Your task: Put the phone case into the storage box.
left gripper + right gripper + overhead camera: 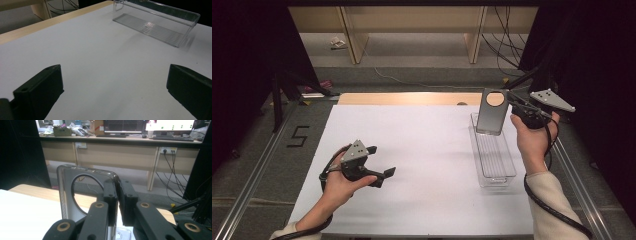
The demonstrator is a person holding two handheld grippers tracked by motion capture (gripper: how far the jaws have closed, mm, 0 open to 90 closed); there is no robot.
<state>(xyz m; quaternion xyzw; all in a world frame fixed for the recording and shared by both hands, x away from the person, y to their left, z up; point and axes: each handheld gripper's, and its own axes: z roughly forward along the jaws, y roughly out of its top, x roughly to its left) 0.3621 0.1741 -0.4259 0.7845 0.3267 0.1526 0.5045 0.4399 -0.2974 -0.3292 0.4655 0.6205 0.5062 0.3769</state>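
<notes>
At the far right of the white table sheet (412, 150), in the high view, the right gripper (513, 104) is clenched on the edge of a flat dark-grey rectangular case with a round cut-out (492, 112). The case hangs upright, long axis vertical, its lower end over the far end of the long clear plastic tray (507, 172). The tray's long axis runs from the far side toward the person, directly below the case. The left gripper (381, 161) rests well apart, released.

In the left gripper view, both black jaws stand wide with nothing between them; the tray (190, 23) lies ahead.

In the right gripper view, the pads (110, 192) pinch the case (66, 195) by its side edge.
</notes>
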